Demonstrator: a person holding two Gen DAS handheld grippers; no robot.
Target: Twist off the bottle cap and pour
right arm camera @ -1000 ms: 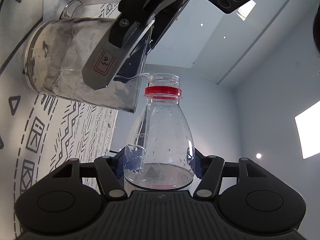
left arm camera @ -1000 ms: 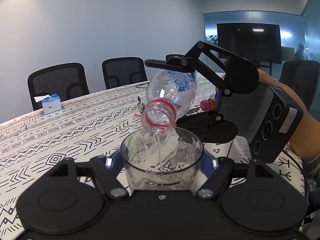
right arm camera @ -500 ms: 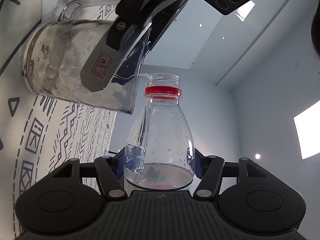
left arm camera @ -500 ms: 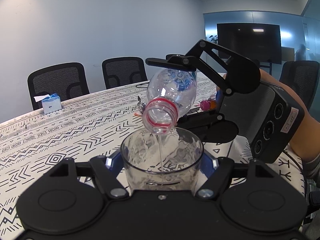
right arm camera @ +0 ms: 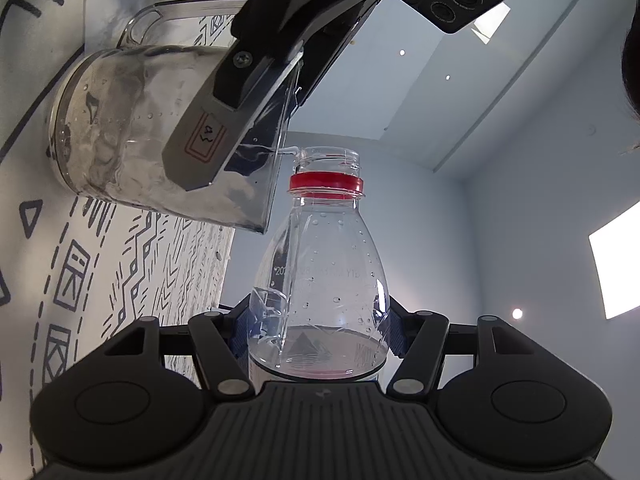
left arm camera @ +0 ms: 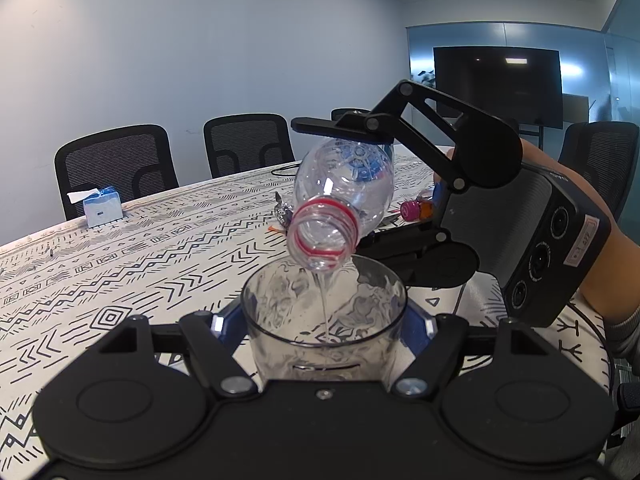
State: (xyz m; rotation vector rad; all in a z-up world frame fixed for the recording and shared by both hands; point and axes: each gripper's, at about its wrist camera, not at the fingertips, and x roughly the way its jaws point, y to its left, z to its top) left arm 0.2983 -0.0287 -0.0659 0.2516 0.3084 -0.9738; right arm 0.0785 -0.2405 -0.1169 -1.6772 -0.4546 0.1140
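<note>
A clear plastic bottle (left arm camera: pixel 344 196) with a red neck ring and no cap lies tilted, mouth down, over a clear handled cup (left arm camera: pixel 280 312). A thin stream of water (left arm camera: pixel 323 304) runs from the mouth into the cup. My right gripper (left arm camera: pixel 360 184) is shut on the bottle's lower body, a hand behind it. My left gripper (left arm camera: pixel 324 324) is shut on the cup's sides. In the right wrist view the bottle (right arm camera: pixel 320 280) sits between my right gripper's (right arm camera: pixel 320 328) pads, little water left in it. One left finger (right arm camera: pixel 200 144) crosses the cup (right arm camera: pixel 112 120).
The table (left arm camera: pixel 100 272) has a black-and-white patterned cloth. A tissue box (left arm camera: pixel 100 210) stands at its far left edge, with office chairs (left arm camera: pixel 116 160) behind. A small pink-capped bottle (left arm camera: pixel 412 210) and wrappers (left arm camera: pixel 284 212) lie beyond the cup. A dark screen (left arm camera: pixel 498 80) hangs at the back right.
The right gripper with the bottle has crept slightly up and to the right. Water keeps running into the cup. The left gripper and cup have stayed put.
</note>
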